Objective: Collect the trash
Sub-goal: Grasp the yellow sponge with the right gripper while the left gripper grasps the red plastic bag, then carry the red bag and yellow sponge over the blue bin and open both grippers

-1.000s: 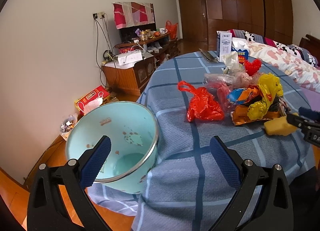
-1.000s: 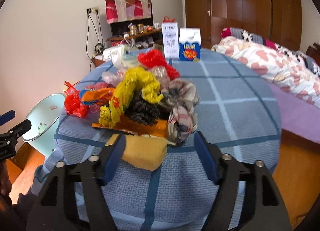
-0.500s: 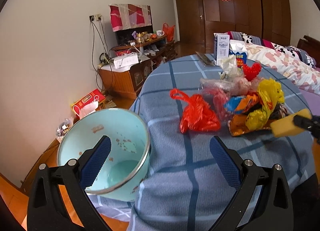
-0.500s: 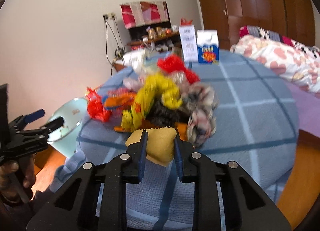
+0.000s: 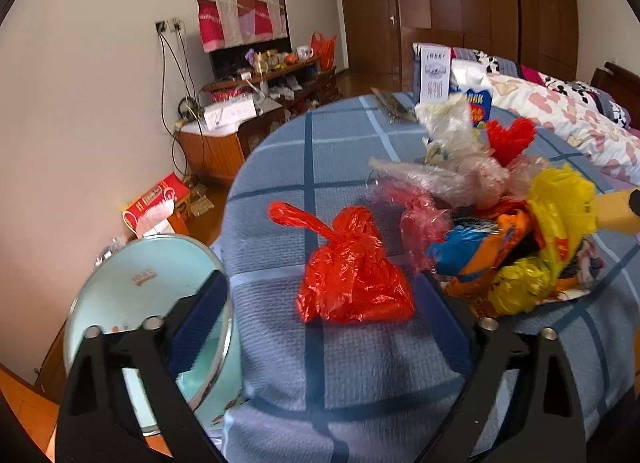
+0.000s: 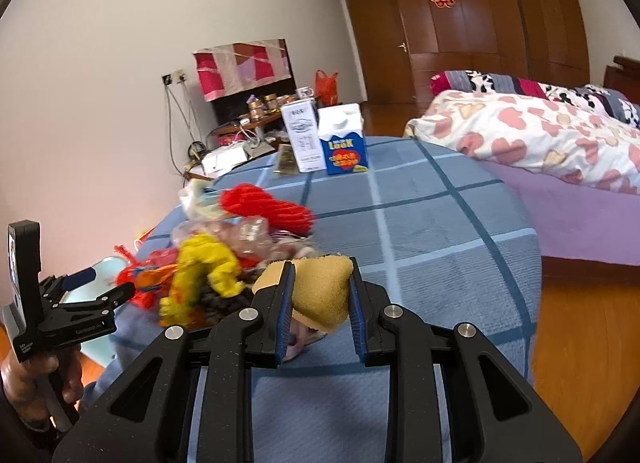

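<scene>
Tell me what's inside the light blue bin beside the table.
The light blue bin shows only brownish stains on its inner wall, no trash. The left claw covers its lower inside and bottom.

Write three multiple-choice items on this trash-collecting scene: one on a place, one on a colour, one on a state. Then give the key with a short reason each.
1. Where is the pale blue bin?
A. on the table
B. beside the table, below its edge
C. on the bed

2. What colour is the knotted bag nearest the left gripper?
A. red
B. green
C. white

3. What does the right gripper hold?
A. nothing
B. a milk carton
C. a yellow sponge

Key: B, the bin's rim sits lower than the tablecloth edge; A, the bag is bright red plastic; C, the sponge is squeezed between both pads.
</scene>
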A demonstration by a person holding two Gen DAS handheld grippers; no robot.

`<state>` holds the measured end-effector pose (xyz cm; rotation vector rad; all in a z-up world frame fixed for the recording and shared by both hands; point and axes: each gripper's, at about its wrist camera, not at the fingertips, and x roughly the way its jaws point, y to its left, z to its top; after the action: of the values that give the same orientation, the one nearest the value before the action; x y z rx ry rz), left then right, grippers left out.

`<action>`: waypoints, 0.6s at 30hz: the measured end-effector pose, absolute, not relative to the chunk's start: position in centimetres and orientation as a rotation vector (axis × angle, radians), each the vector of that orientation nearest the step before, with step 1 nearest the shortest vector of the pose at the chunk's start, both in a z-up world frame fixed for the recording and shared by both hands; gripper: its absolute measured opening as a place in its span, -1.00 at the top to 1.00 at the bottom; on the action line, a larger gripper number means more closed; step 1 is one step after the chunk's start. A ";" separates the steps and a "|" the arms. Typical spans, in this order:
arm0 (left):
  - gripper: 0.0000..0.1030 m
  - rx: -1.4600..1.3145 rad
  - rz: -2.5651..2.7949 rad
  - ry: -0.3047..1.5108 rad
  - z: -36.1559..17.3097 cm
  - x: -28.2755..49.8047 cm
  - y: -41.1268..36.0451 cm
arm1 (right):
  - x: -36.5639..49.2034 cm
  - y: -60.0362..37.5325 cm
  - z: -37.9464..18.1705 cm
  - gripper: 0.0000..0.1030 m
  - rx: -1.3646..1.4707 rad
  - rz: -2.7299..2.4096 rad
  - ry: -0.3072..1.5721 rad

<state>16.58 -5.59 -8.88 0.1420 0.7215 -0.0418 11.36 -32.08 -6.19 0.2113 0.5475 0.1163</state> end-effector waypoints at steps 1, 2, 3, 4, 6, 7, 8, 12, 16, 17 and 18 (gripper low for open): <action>-0.34 0.138 -0.051 0.739 -9.2 16.9 -5.5 | 11.6 -32.2 -6.3 0.50 0.215 0.117 0.547; -0.10 0.133 -0.059 0.753 -9.4 17.2 -5.5 | 11.8 -32.3 -6.4 0.50 0.218 0.120 0.546; 0.25 0.125 -0.075 0.770 -9.6 17.5 -5.6 | 11.8 -32.2 -6.4 0.50 0.220 0.122 0.544; 0.41 0.124 -0.086 0.779 -9.8 17.6 -5.7 | 11.8 -32.2 -6.2 0.50 0.221 0.125 0.538; 0.57 0.143 -0.091 0.773 -9.8 17.4 -5.8 | 11.5 -32.2 -5.6 0.49 0.220 0.127 0.520; 0.71 0.147 -0.099 0.768 -9.6 17.2 -5.8 | 11.4 -32.1 -5.2 0.49 0.220 0.129 0.509; 0.73 0.146 -0.106 0.766 -9.5 16.9 -5.6 | 11.3 -32.1 -4.7 0.49 0.219 0.131 0.496; 0.74 0.156 -0.105 0.723 -8.0 15.8 -4.8 | 11.2 -31.4 -2.7 0.49 0.215 0.148 0.452; 0.75 0.154 -0.090 0.697 -6.8 14.8 -3.5 | 11.8 -30.3 -1.6 0.48 0.212 0.179 0.432; 0.75 0.156 -0.084 0.691 -6.5 14.6 -3.2 | 12.0 -29.8 -1.4 0.47 0.209 0.189 0.428; 0.75 0.157 -0.077 0.685 -6.3 14.3 -2.8 | 12.2 -29.2 -1.2 0.47 0.204 0.204 0.428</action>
<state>14.28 -2.78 -6.32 0.1566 0.6853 -0.0775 12.24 -29.15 -1.18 0.2043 0.4281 0.2040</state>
